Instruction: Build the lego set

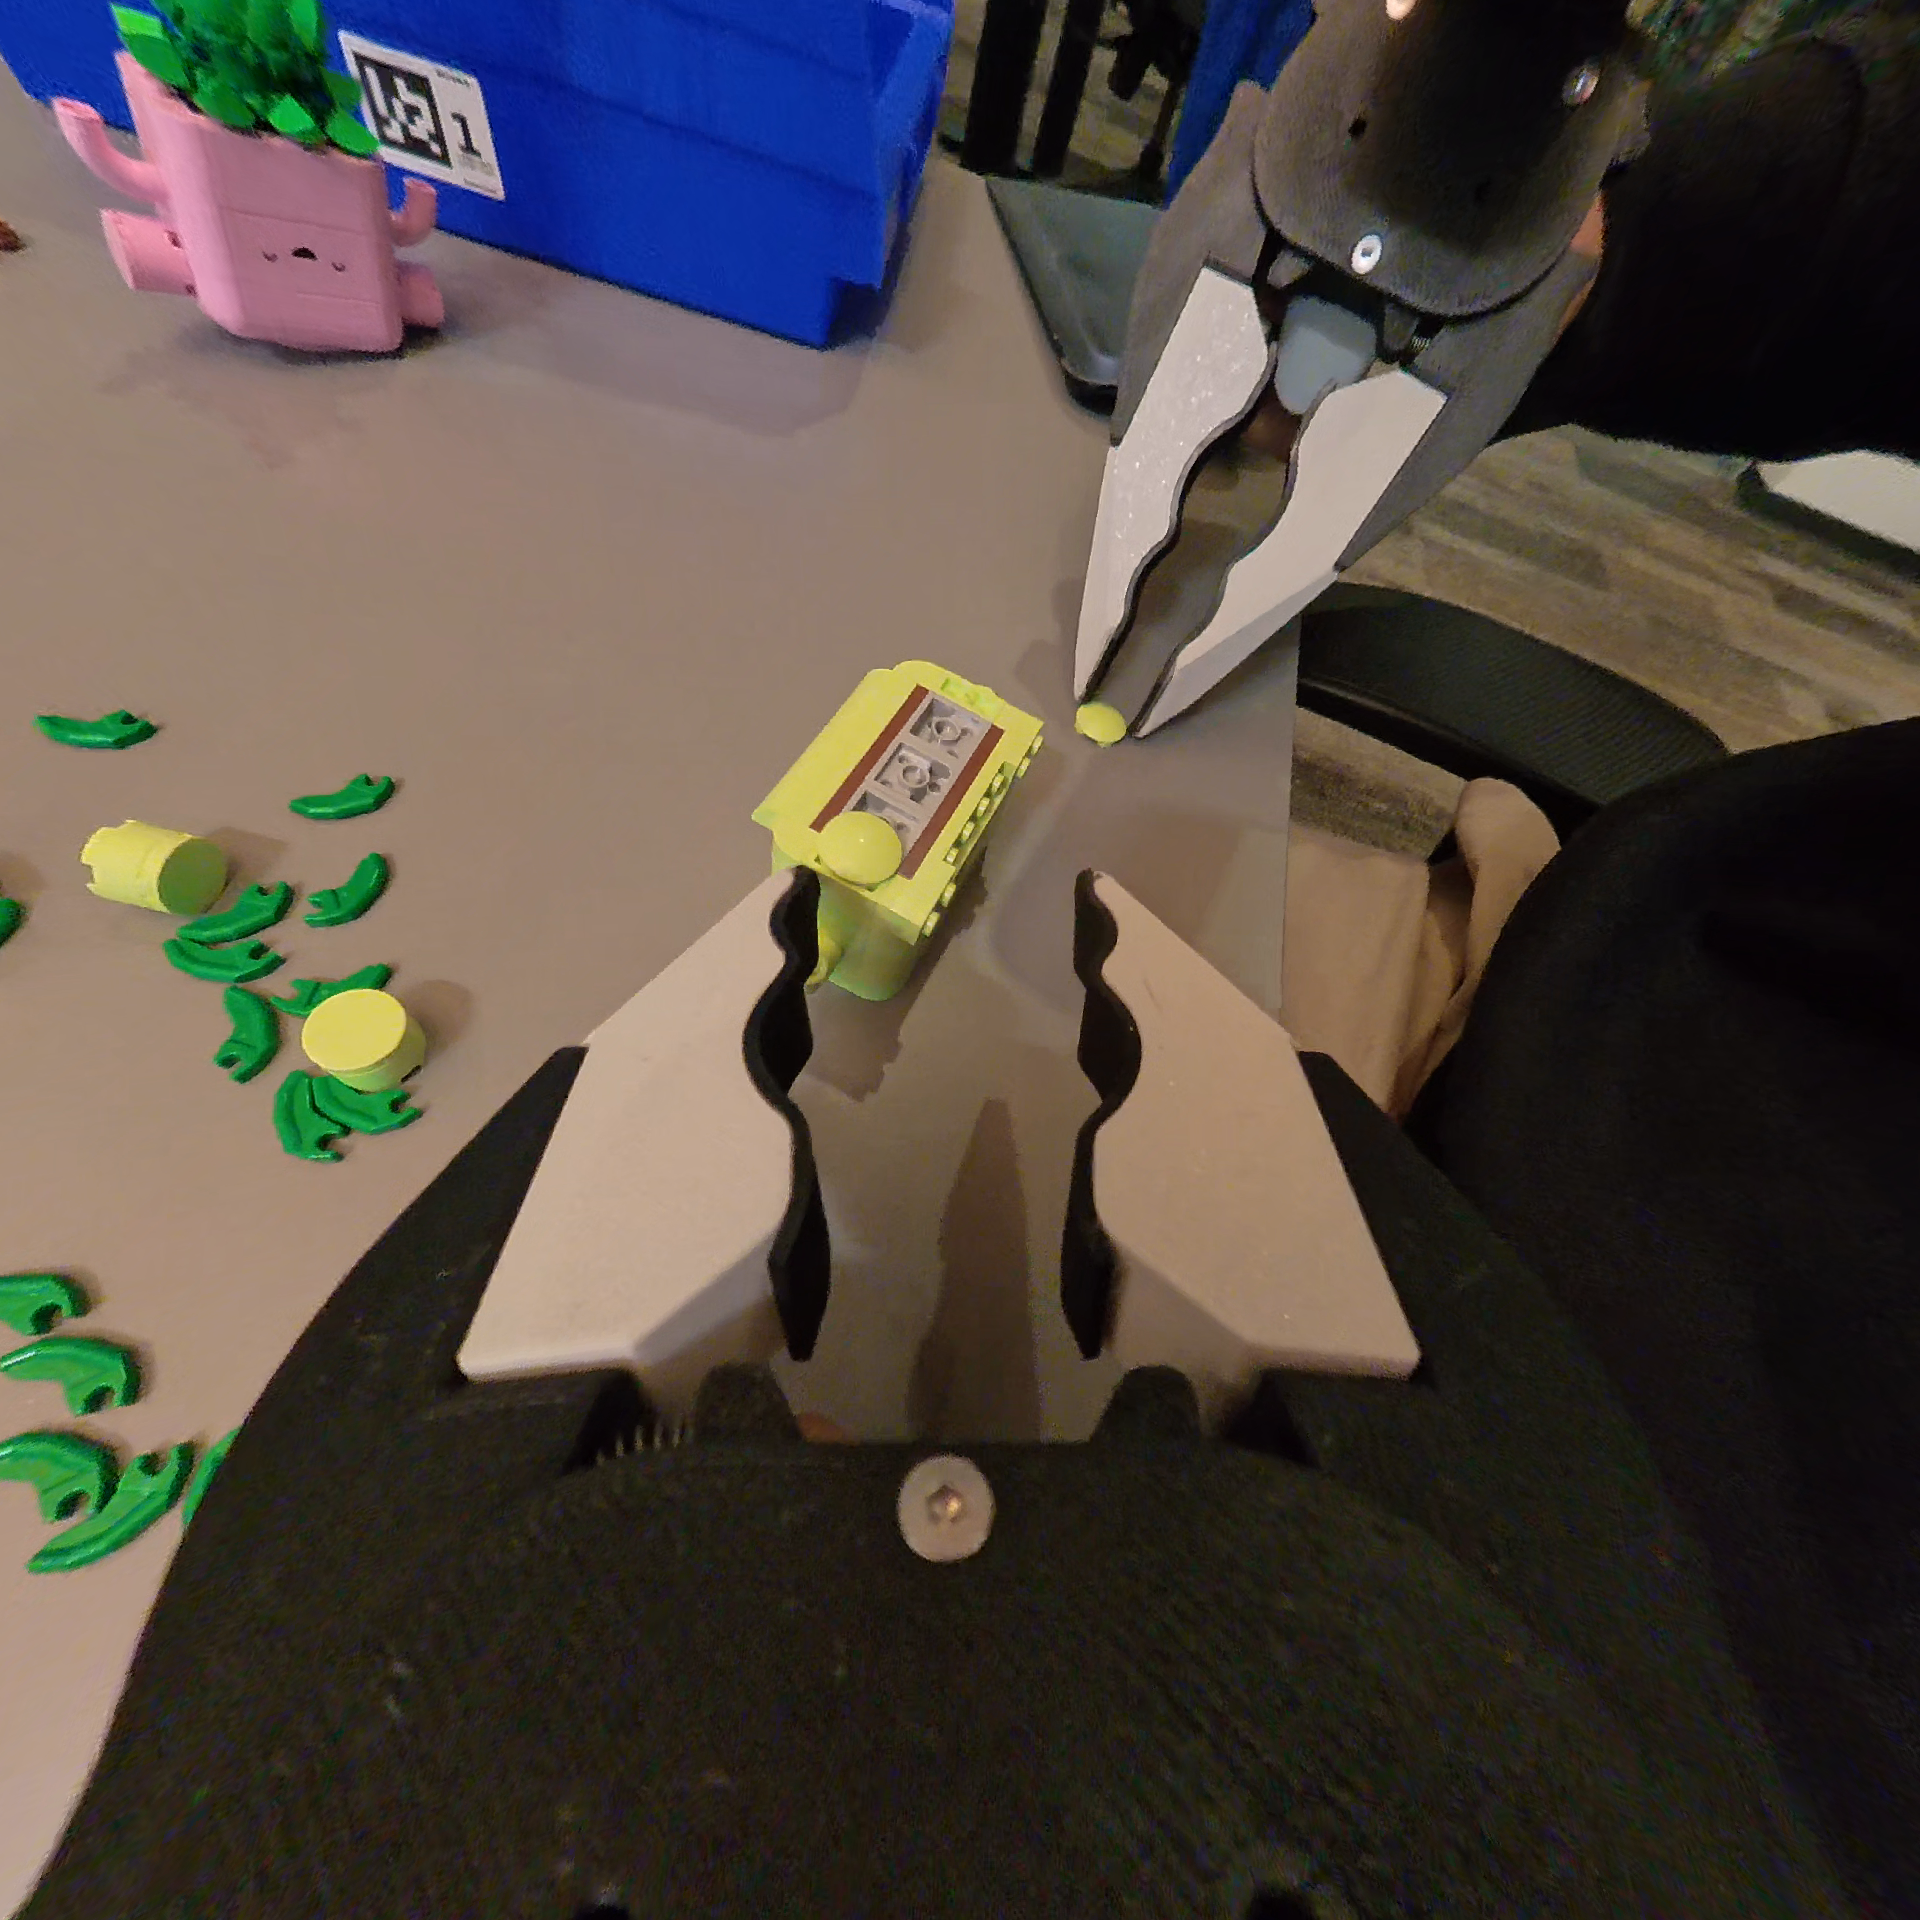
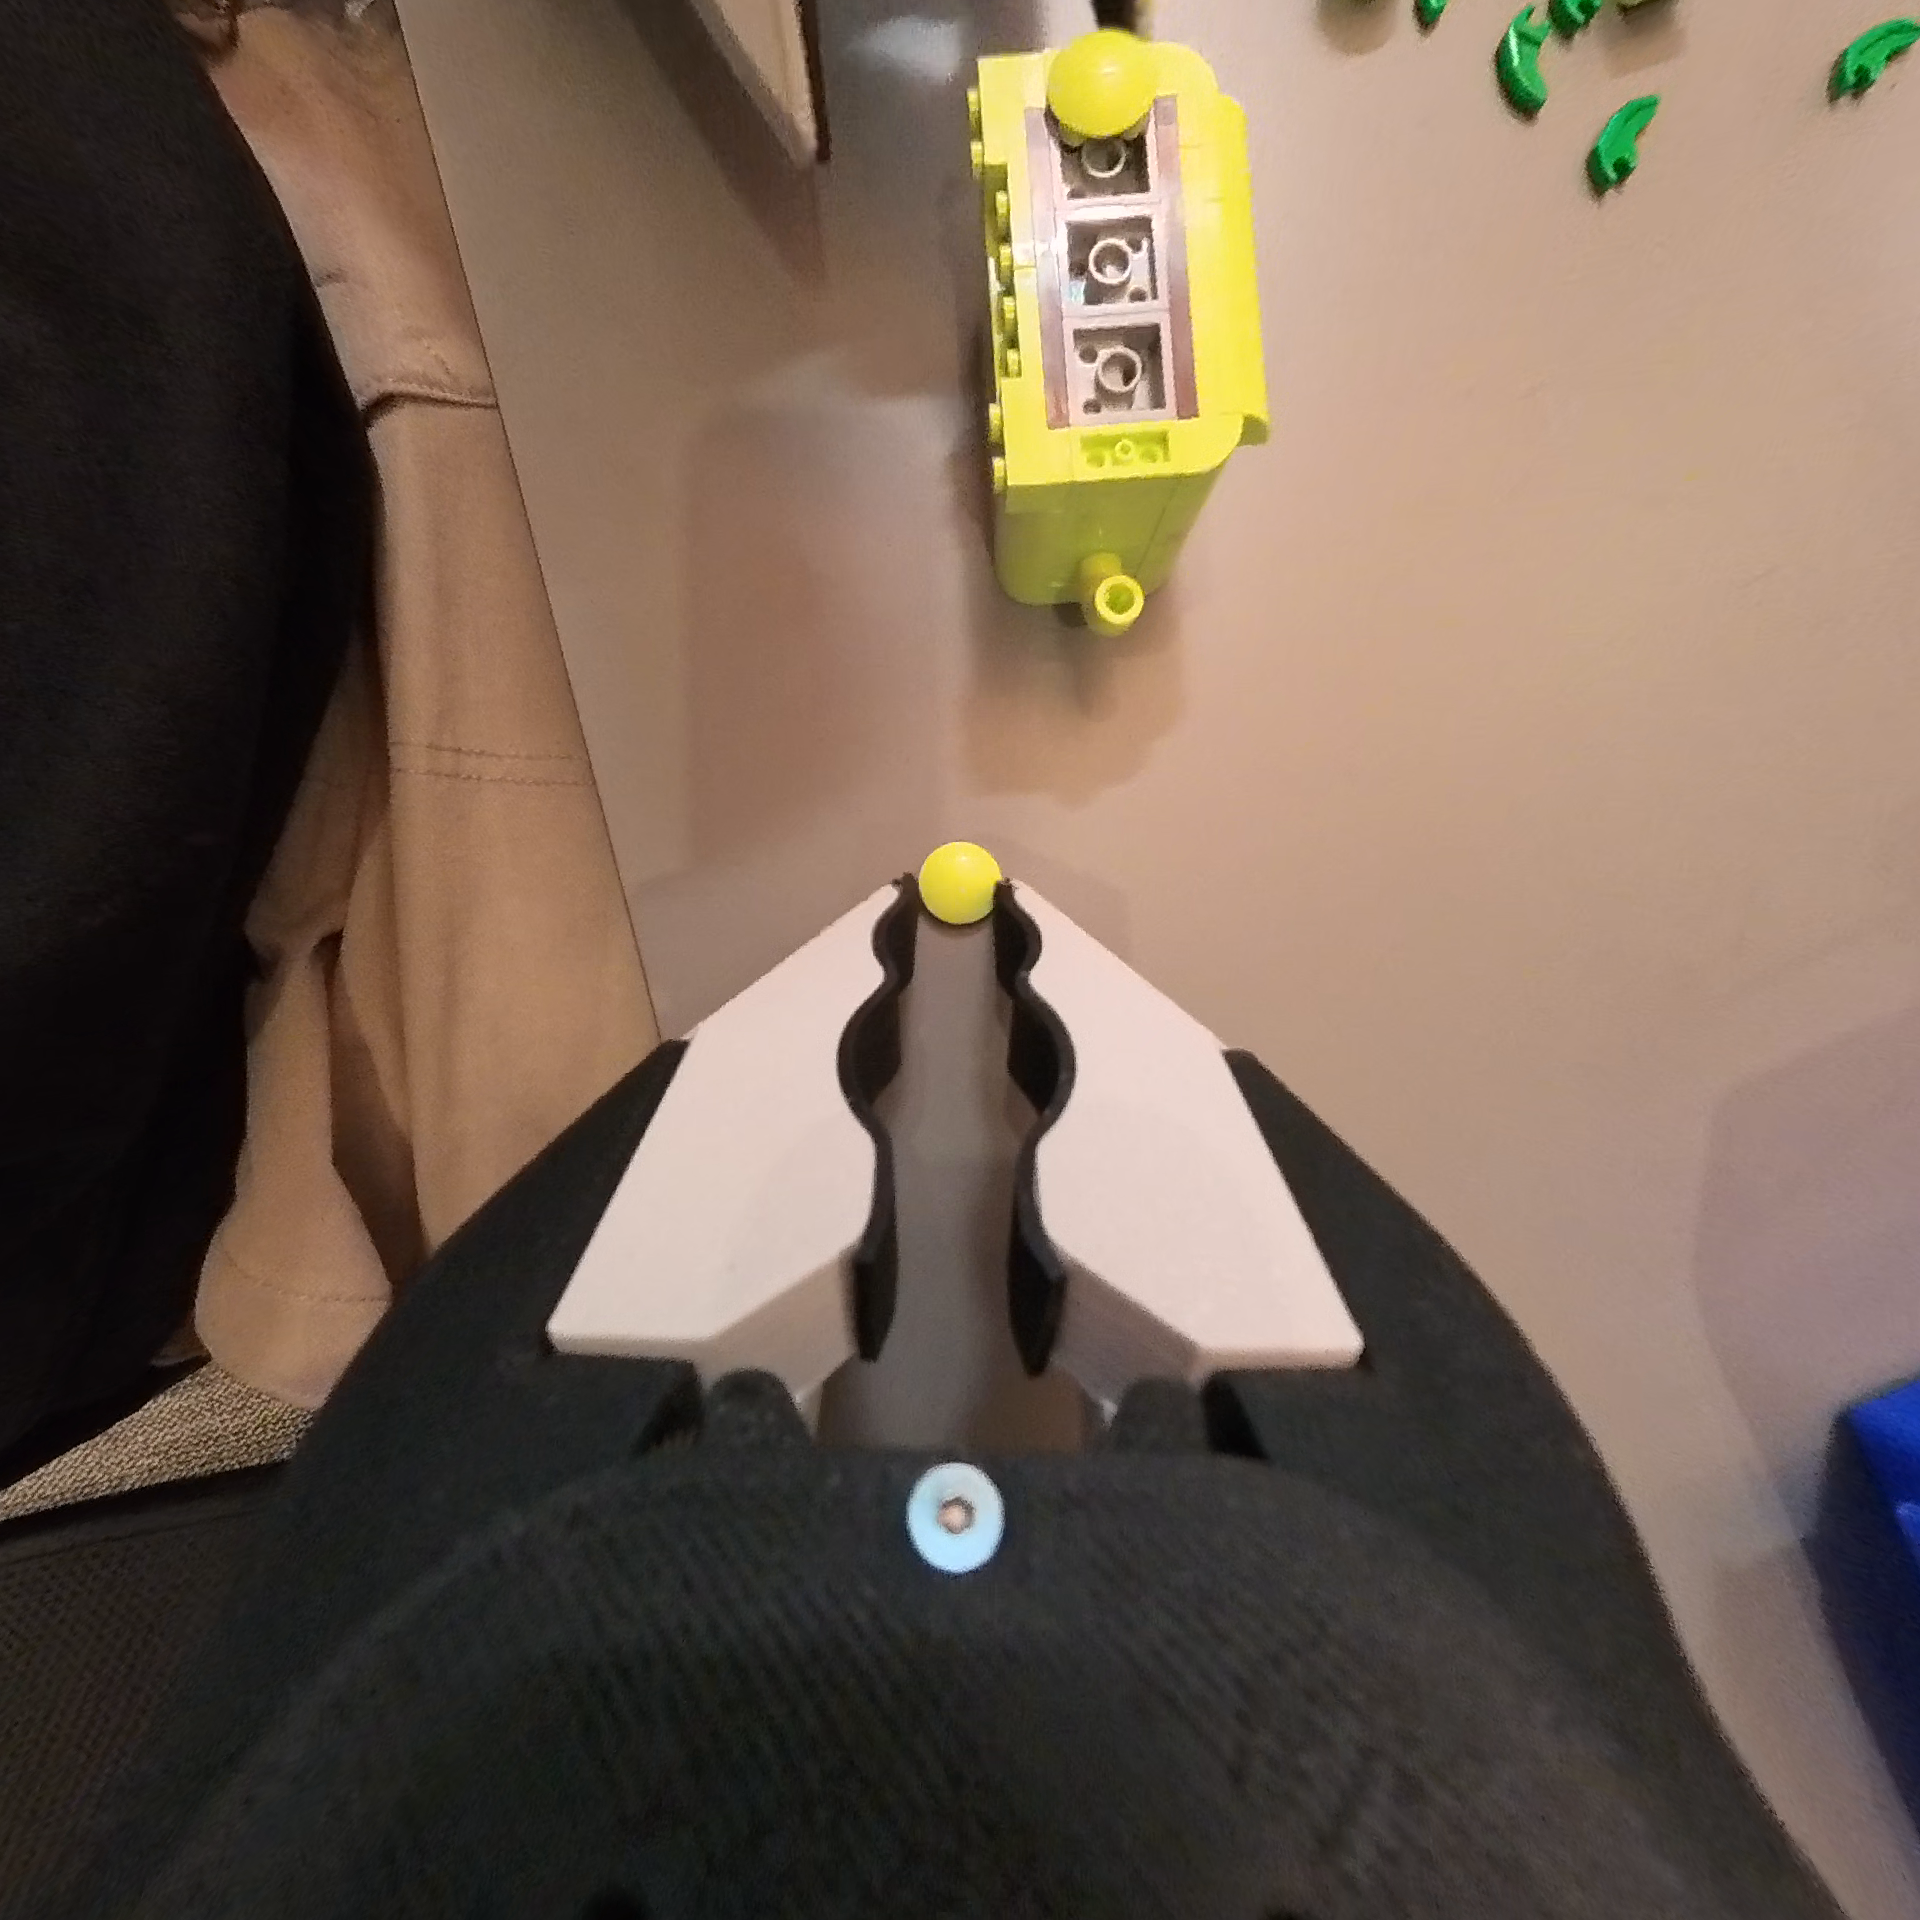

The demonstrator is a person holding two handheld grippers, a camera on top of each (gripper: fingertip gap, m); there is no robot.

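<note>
Lime-yellow plastic sits pinched at the very tip of my right claw (image 2: pixel 957 885): a small dome piece (image 2: pixel 958 881), held between the two tips just above the grey tabletop (image 2: pixel 1455 831), near its edge by my lap. As I judge it, I am in the pick-up step for this dome, and the next move calls for carrying it over to the lime body block (image 2: pixel 1127 312) and pressing it onto a free stud without letting so shallow a grip slip. My left claw (image 1: pixel 940 894) stands open and empty, its left tip just beside the block's near end, ready to steady it. The block lies alone on the tabletop; its top shows three grey studded cells between brown strips, with one larger dome (image 2: pixel 1099 85) already seated at one end and a short peg (image 2: pixel 1118 601) at the other.
</note>
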